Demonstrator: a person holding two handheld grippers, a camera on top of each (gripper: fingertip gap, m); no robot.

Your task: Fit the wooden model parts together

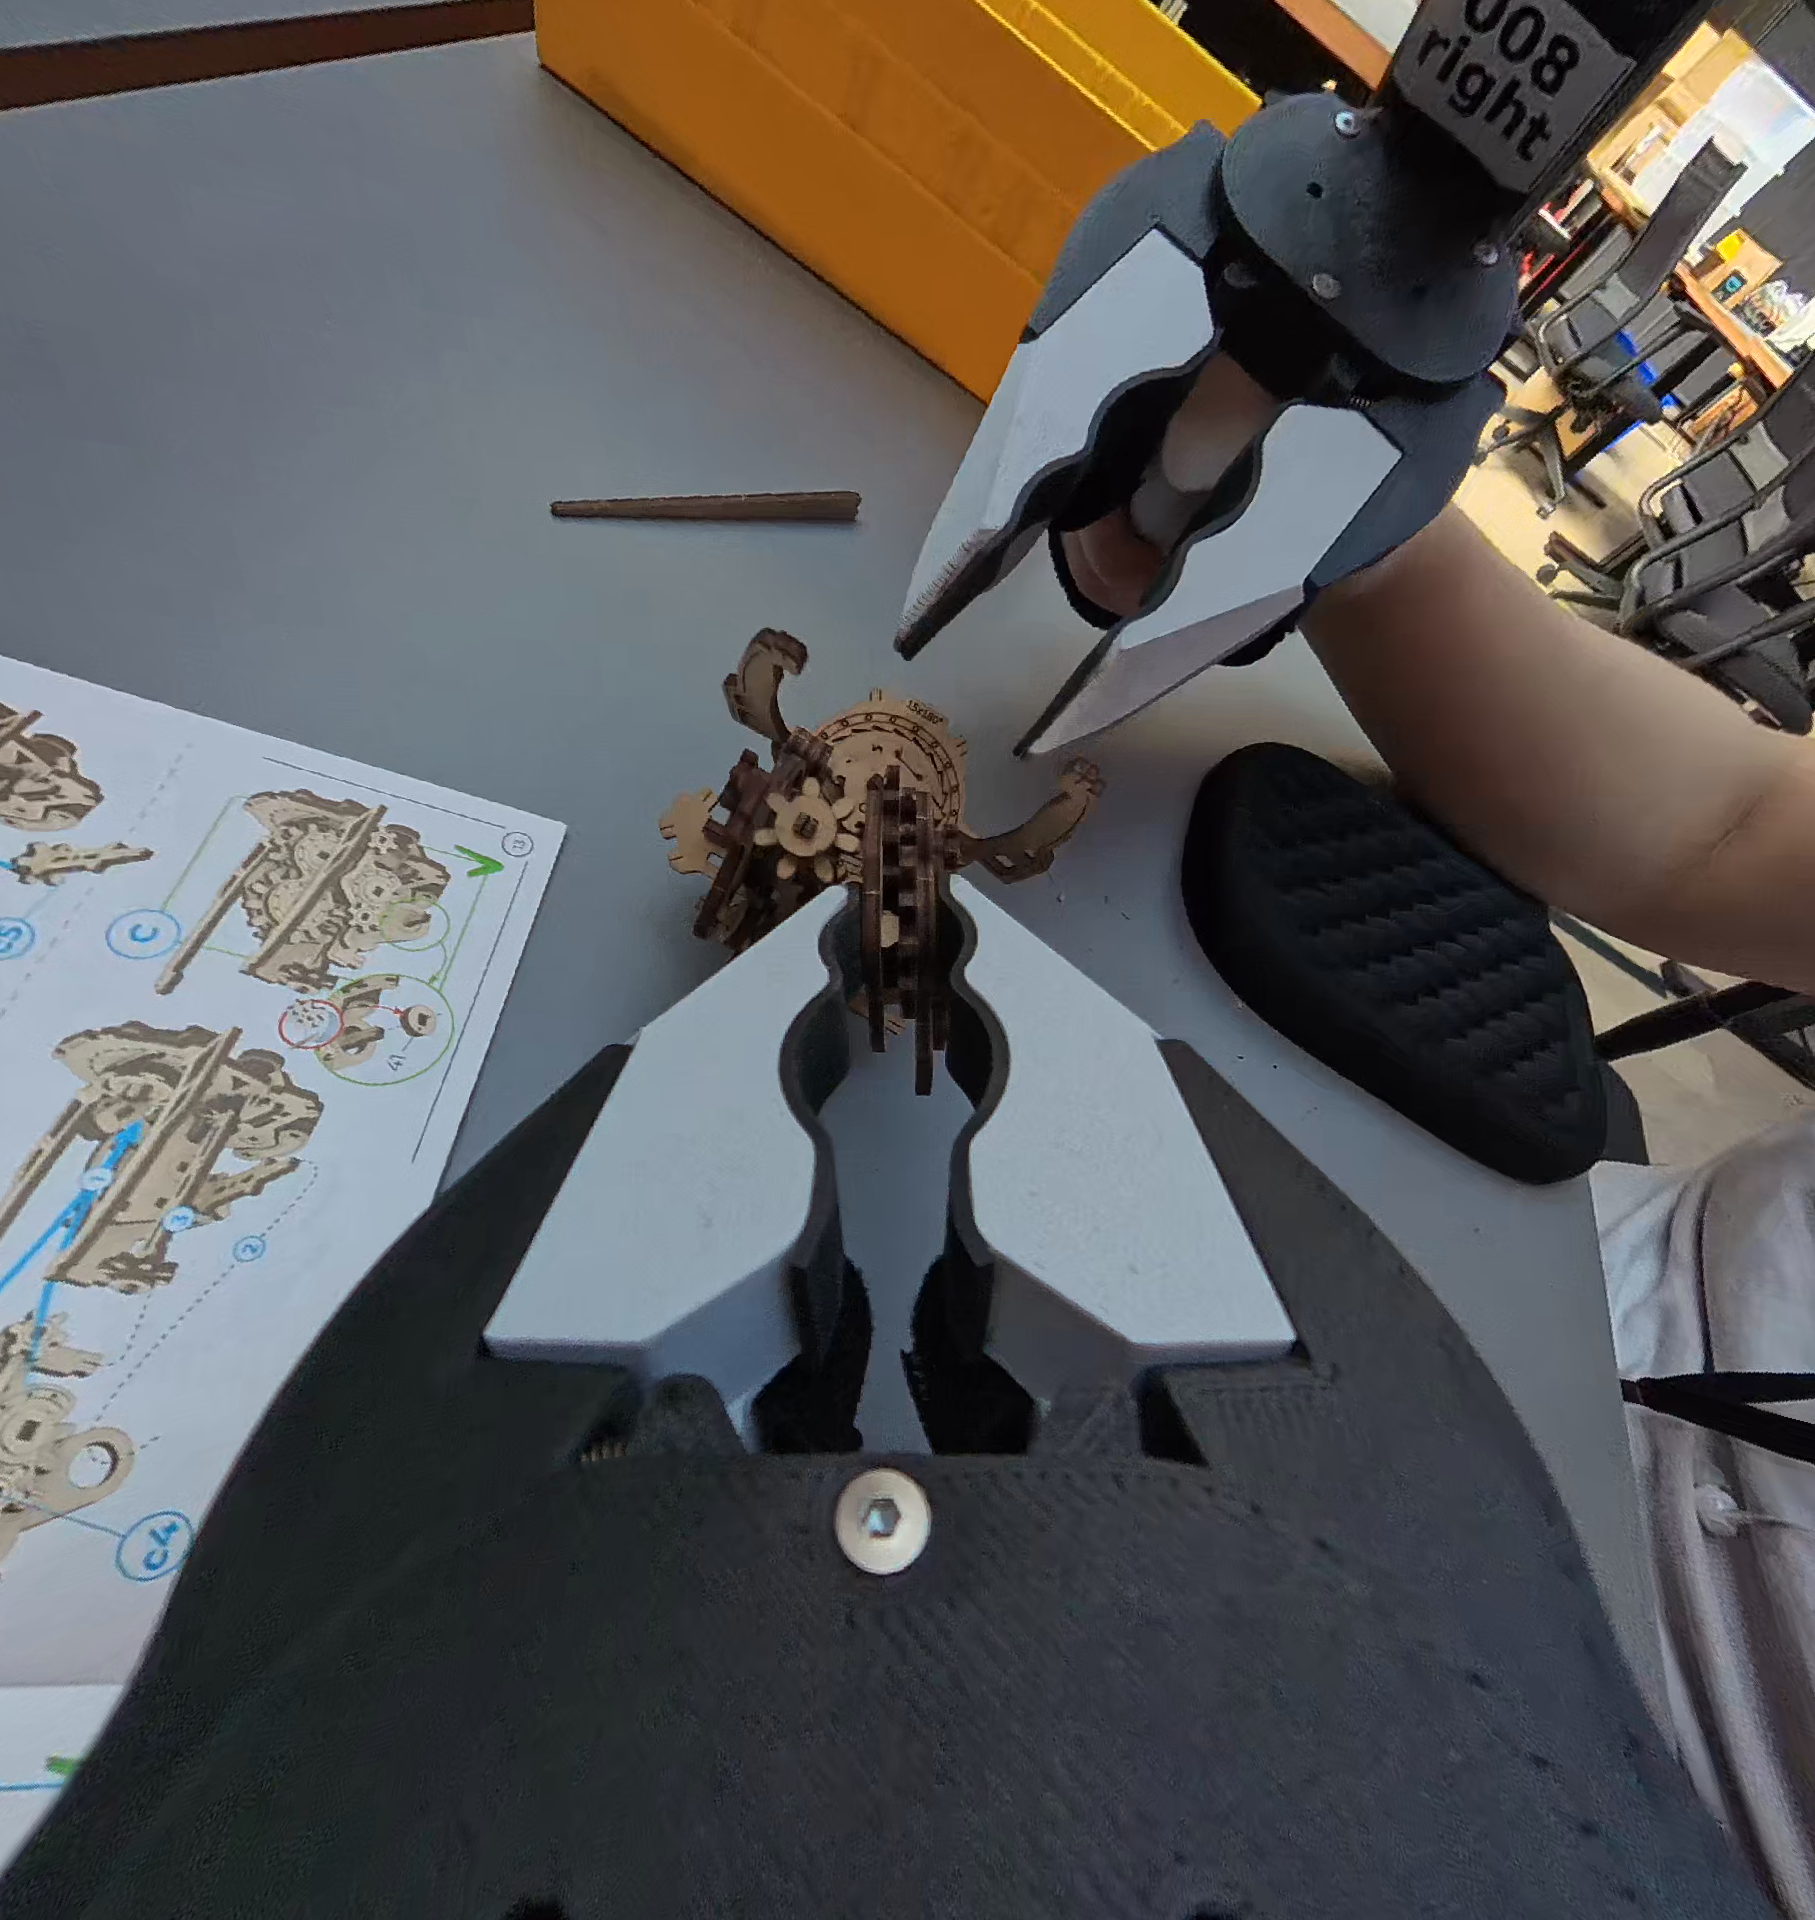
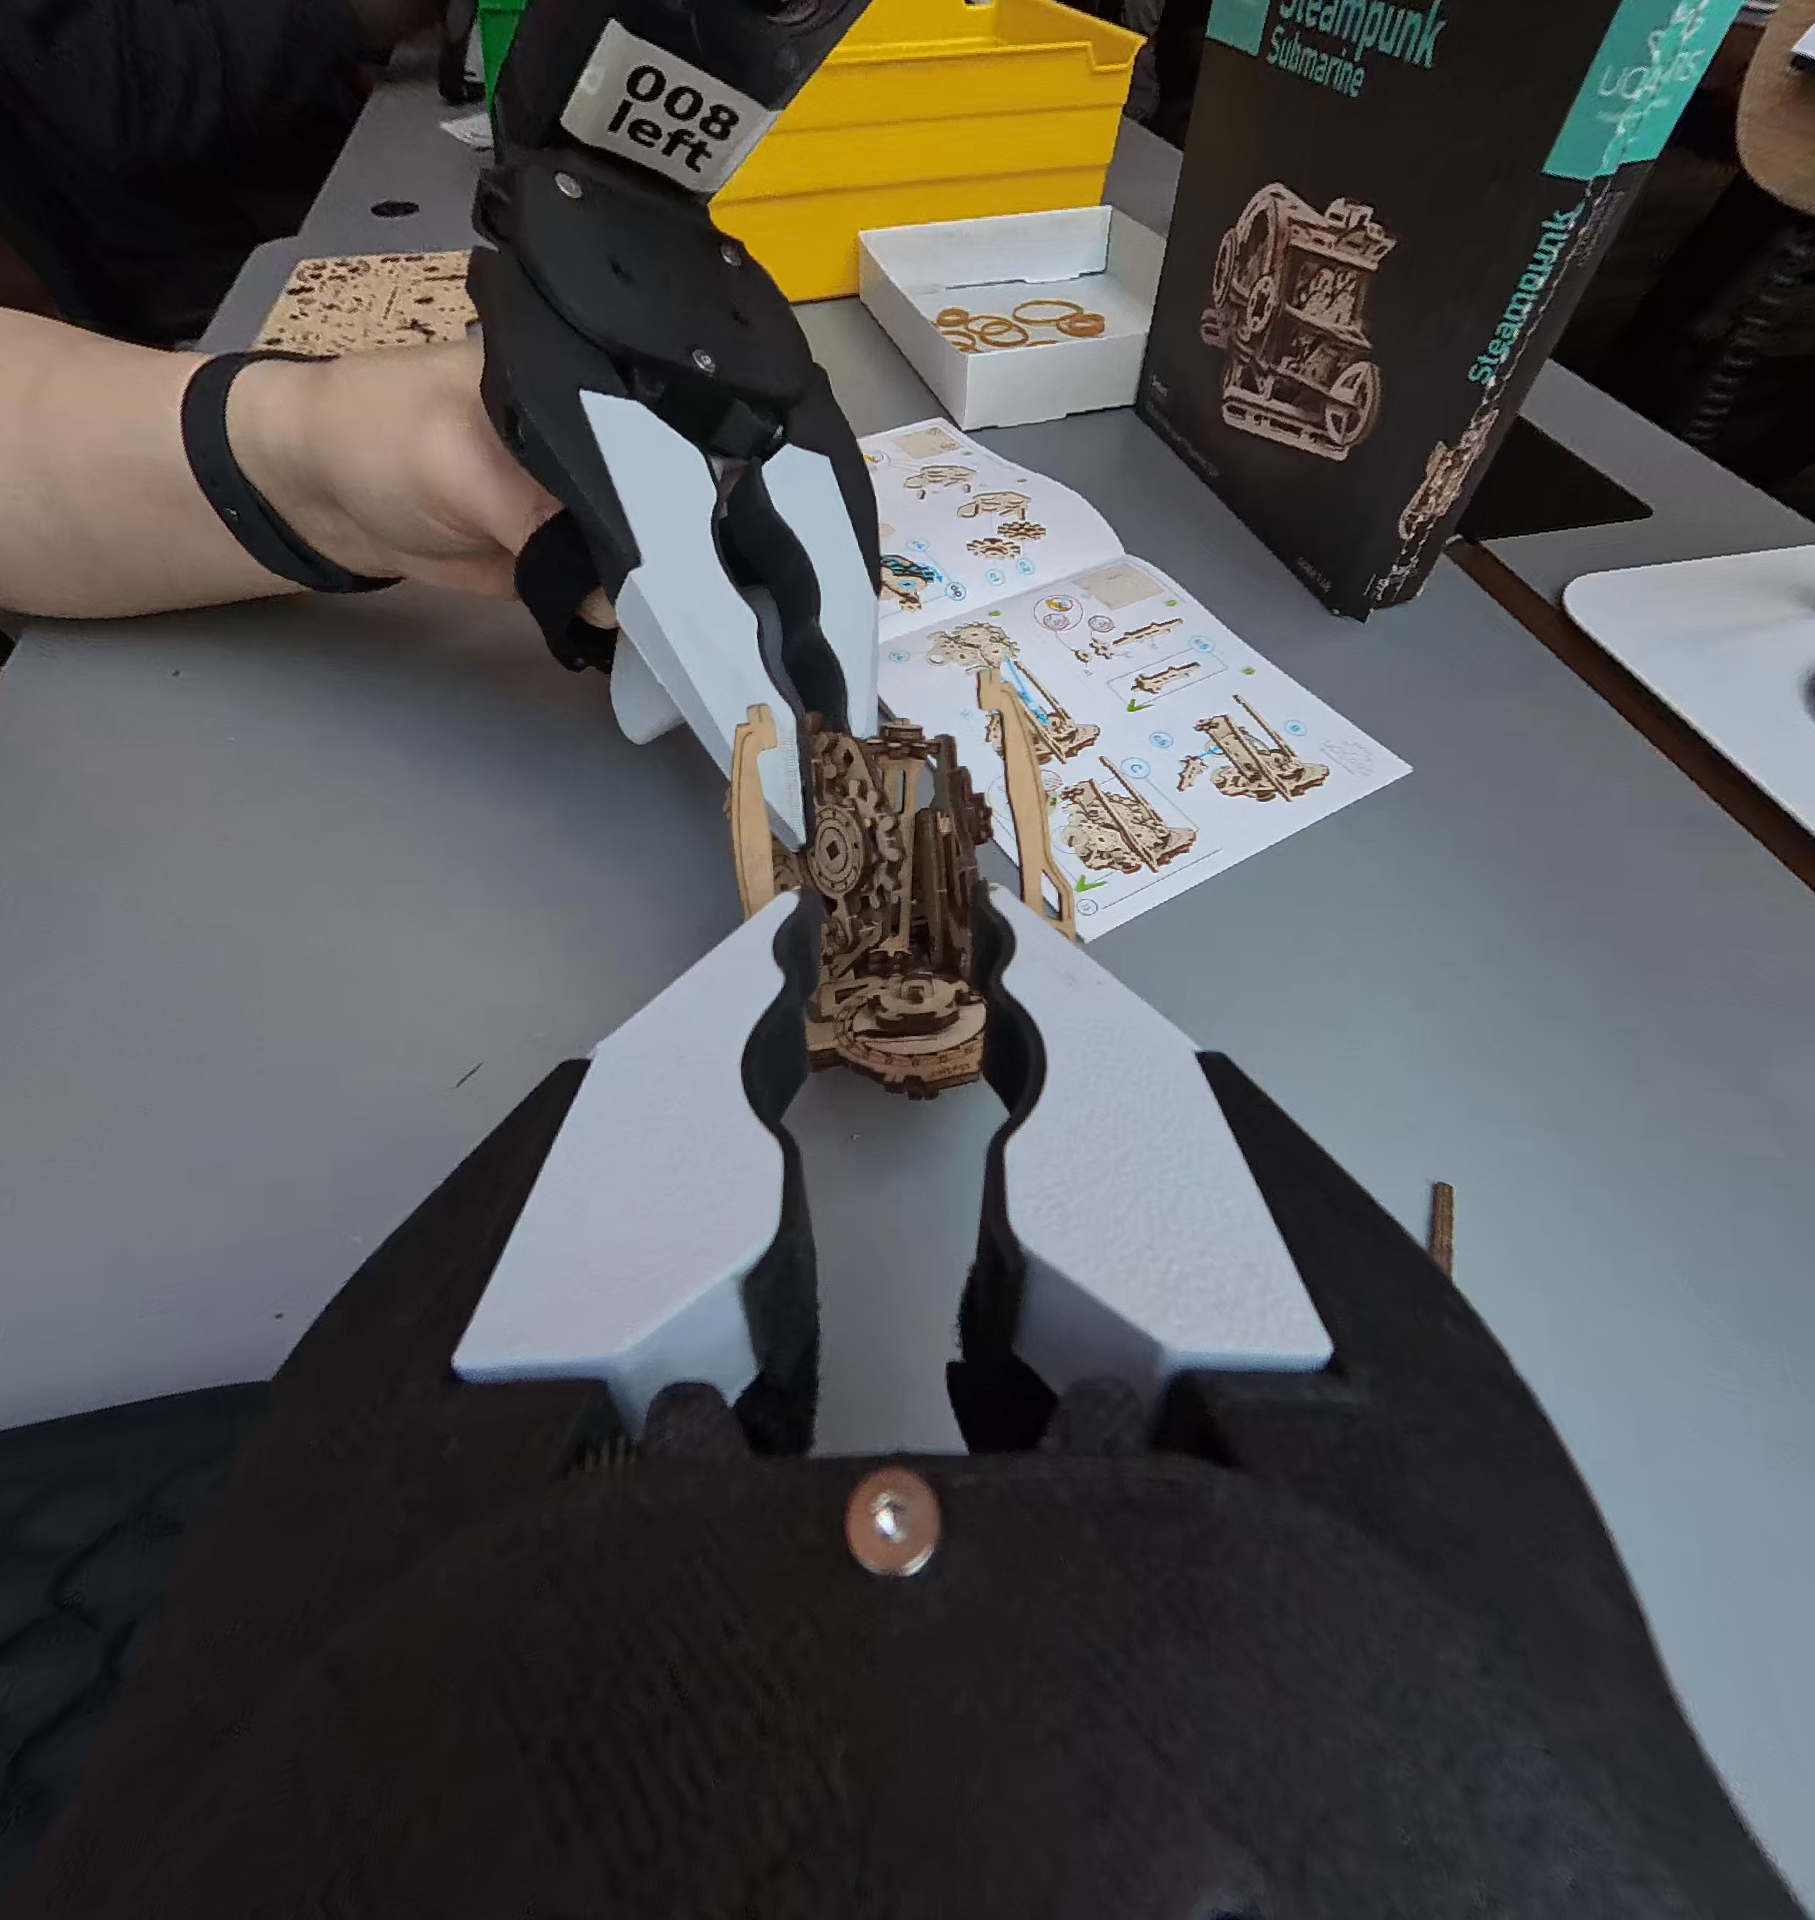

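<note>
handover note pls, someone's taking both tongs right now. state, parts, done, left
Left tongs: shut on the brown laser-cut wooden gear assembly, gripping its stacked gear discs just above the grey table.
Right tongs: open, empty, tips close beside the assembly's round dial end; contact unclear.
Parts: thin dark wooden stick lies loose on the table beyond the assembly. Printed instruction sheet lies open on the table.
Done: gear core with curved arms is together.
Left: probably fitting the loose stick; check the sheet for where it goes.
</note>
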